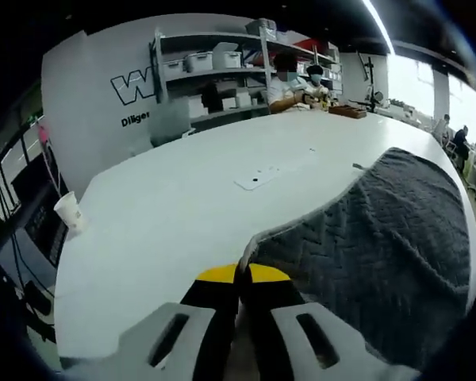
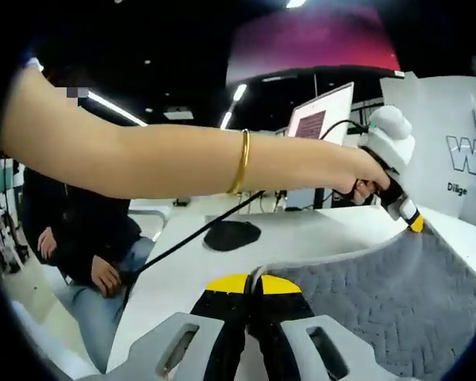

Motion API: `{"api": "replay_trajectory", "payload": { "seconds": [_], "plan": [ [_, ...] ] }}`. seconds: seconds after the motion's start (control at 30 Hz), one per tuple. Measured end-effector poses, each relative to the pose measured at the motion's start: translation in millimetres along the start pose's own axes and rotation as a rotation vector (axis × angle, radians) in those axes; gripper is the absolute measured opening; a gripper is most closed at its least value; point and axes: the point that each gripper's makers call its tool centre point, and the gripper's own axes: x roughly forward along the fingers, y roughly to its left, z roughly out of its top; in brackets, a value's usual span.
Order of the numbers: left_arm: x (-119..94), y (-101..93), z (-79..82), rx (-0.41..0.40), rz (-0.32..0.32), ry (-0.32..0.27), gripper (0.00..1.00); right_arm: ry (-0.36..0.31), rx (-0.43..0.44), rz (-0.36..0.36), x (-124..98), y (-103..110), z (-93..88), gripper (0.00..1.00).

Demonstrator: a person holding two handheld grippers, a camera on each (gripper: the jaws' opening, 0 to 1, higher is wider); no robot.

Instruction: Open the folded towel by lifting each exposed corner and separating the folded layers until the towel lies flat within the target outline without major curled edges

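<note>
Grey towel (image 1: 381, 238): herringbone weave with a pale border, spread across the lower right of the left gripper view and again at the lower right of the right gripper view (image 2: 397, 305), lying on the white desk (image 1: 182, 214).
Left tool (image 1: 239, 278): yellow-tipped jaws pressed together at the bottom centre, clenched on the towel's pale edge.
Right tool (image 2: 254, 287): jaws likewise closed, tips meeting on the towel's border; a pinch on the cloth seems likely, though the fold hides the contact.
Left tool seen from the right gripper view (image 2: 412, 222): at the right, held in a person's hand (image 2: 365, 178), its tip on the towel's far edge.
Left gripper view alone: paper cup (image 1: 68, 211) at the desk's left edge, shelving (image 1: 214, 71) and seated people at the top.
Right gripper view alone: bracelet (image 2: 242, 163) on the forearm, monitor (image 2: 321, 119), dark mouse pad (image 2: 232, 235).
</note>
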Motion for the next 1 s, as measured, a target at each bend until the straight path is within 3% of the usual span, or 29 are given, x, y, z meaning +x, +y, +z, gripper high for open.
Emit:
{"api": "replay_trajectory", "payload": {
  "seconds": [0.33, 0.47, 0.57, 0.73, 0.83, 0.93, 1.0],
  "plan": [
    [7, 2.4, -16.6, -0.031, -0.009, 0.024, 0.02, 0.039, 0.018, 0.034, 6, 4, -17.8, 0.00],
    [3, -0.1, -7.7, -0.105, -0.034, -0.025, 0.03, 0.039, 0.000, 0.047, 7, 8, -18.1, 0.07],
    [-5, 1.0, -4.6, -0.106, -0.029, -0.031, 0.05, 0.036, -0.011, 0.043, 7, 9, -17.0, 0.09],
    [-15, 3.6, -1.3, -0.093, -0.029, -0.052, 0.05, 0.028, -0.002, 0.049, 3, 10, -16.4, 0.09],
    [-20, 3.4, -0.2, -0.114, -0.042, -0.065, 0.04, 0.014, -0.010, 0.038, -2, 10, -12.5, 0.08],
    [-26, -0.5, 5.2, -0.168, -0.093, -0.102, 0.02, -0.001, -0.013, 0.029, -6, 8, -8.1, 0.09],
    [-28, 0.6, 9.3, -0.153, -0.087, -0.121, 0.01, -0.010, -0.011, 0.020, -6, 5, -6.2, 0.07]
  ]
}}
